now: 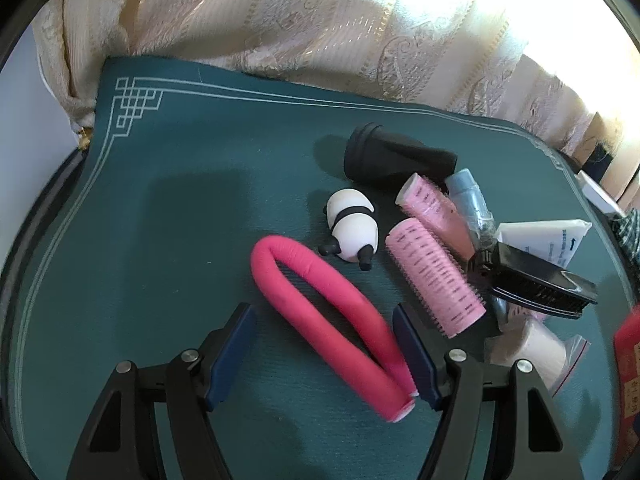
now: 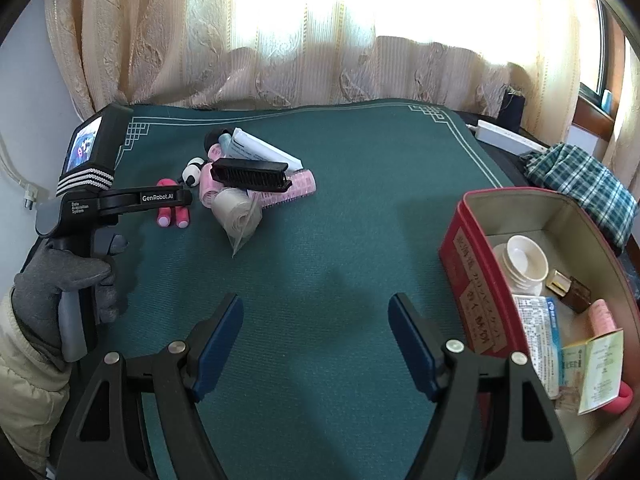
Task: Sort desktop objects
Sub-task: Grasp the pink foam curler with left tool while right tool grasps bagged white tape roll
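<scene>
A hot-pink foam curler, bent into a U, lies on the green mat between the fingers of my left gripper. The jaws stand open, the curler's two ends close by the right pad and the left pad well apart from it. Just beyond lie a panda toy, two pale pink hair rollers, a black cone-shaped piece, a blue tube, a white tube and a black brush. My right gripper hovers open over bare mat with nothing between its fingers.
An open red tin at the right holds small dishes, a bottle, packets and a pink thing. A bagged pale roll lies at the near side of the pile. A gloved hand holds the left tool. A checked cloth and curtains lie beyond the mat.
</scene>
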